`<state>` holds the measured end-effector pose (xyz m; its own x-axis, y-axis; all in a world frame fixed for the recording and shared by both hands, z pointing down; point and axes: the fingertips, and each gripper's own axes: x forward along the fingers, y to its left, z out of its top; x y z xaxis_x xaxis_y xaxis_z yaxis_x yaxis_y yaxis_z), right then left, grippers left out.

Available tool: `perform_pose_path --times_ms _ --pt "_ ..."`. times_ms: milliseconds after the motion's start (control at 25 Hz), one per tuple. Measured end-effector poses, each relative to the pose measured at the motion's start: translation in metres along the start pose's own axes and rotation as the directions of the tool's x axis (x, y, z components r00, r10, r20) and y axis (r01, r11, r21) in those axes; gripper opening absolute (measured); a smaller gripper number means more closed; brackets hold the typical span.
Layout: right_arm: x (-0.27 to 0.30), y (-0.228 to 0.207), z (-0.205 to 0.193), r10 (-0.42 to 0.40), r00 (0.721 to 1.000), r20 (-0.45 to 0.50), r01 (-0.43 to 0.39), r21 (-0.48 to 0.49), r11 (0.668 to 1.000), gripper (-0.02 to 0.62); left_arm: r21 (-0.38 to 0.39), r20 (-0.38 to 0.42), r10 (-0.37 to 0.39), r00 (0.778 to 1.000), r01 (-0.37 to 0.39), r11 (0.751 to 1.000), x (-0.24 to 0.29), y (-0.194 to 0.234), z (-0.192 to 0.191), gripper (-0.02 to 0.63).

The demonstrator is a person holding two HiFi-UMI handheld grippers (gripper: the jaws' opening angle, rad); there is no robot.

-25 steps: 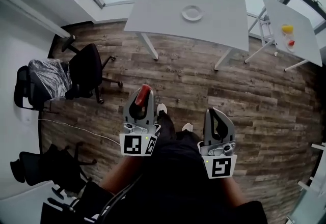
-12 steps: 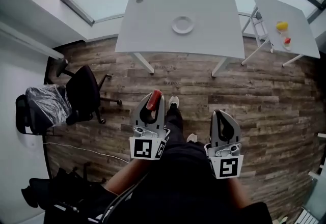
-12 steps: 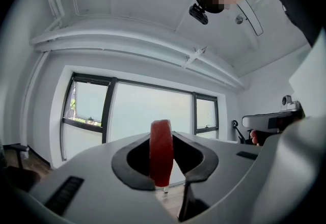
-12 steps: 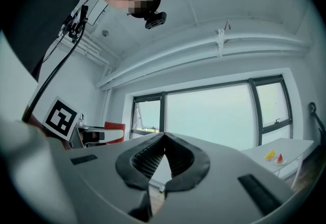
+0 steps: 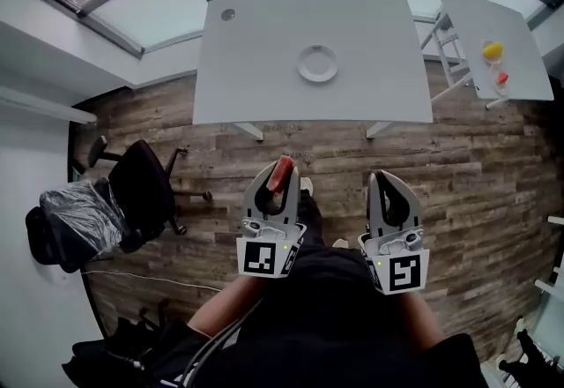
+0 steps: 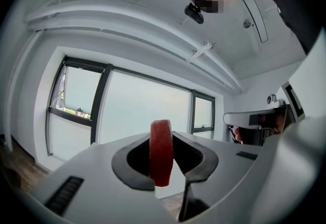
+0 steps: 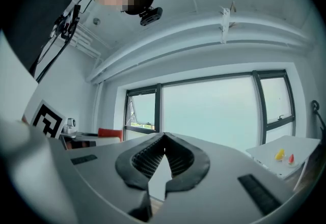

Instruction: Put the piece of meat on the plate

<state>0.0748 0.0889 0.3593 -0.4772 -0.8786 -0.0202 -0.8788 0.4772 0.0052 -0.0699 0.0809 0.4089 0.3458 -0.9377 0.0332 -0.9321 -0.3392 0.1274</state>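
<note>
A red piece of meat (image 5: 281,173) is pinched upright between the jaws of my left gripper (image 5: 280,173); in the left gripper view the meat (image 6: 161,152) stands on edge between the dark pads, with my left gripper (image 6: 163,149) shut on it. My right gripper (image 5: 385,180) is shut with nothing in it, its ribbed tips meeting in the right gripper view at my right gripper (image 7: 164,150). A white plate (image 5: 317,63) lies near the middle of the grey table (image 5: 238,69), some way ahead of both grippers.
A second small table (image 5: 471,33) at the right carries a yellow item (image 5: 493,49) and a red item (image 5: 502,78). A black office chair (image 5: 141,183) and a plastic-wrapped chair (image 5: 75,219) stand at the left. Wooden floor lies between me and the table.
Both grippers and I have moved forward toward the grey table; the table and plate now appear nearer and more centred. The meat stays gripped in the left gripper.
</note>
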Motion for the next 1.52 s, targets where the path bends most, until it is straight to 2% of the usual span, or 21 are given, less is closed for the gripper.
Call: perform_pose_path --times_ms 160,520,840,1120,1520 --pt "0.040 0.002 0.004 -0.020 1.000 -0.010 0.020 0.021 1.000 0.003 -0.025 0.010 -0.039 0.999 0.039 0.999 0.019 0.022 0.010 0.094" --pt "0.094 0.010 0.006 -0.070 0.998 -0.003 0.070 -0.026 0.997 0.003 -0.022 0.021 -0.112 0.994 0.112 0.993 0.055 0.051 0.024 0.095" --pt "0.119 0.008 0.003 -0.055 0.999 0.000 0.055 -0.019 0.998 0.003 -0.031 0.013 -0.110 0.994 0.111 0.993 0.080 0.061 0.022 0.094" --pt "0.144 -0.009 0.003 -0.018 1.000 0.013 0.017 0.001 1.000 0.003 -0.040 -0.033 -0.087 0.996 0.086 0.996 0.107 0.067 0.016 0.094" --pt "0.168 -0.038 -0.001 -0.032 0.999 0.022 0.032 0.002 0.999 0.003 -0.034 -0.101 -0.108 0.989 0.105 0.994 0.158 0.065 -0.010 0.094"
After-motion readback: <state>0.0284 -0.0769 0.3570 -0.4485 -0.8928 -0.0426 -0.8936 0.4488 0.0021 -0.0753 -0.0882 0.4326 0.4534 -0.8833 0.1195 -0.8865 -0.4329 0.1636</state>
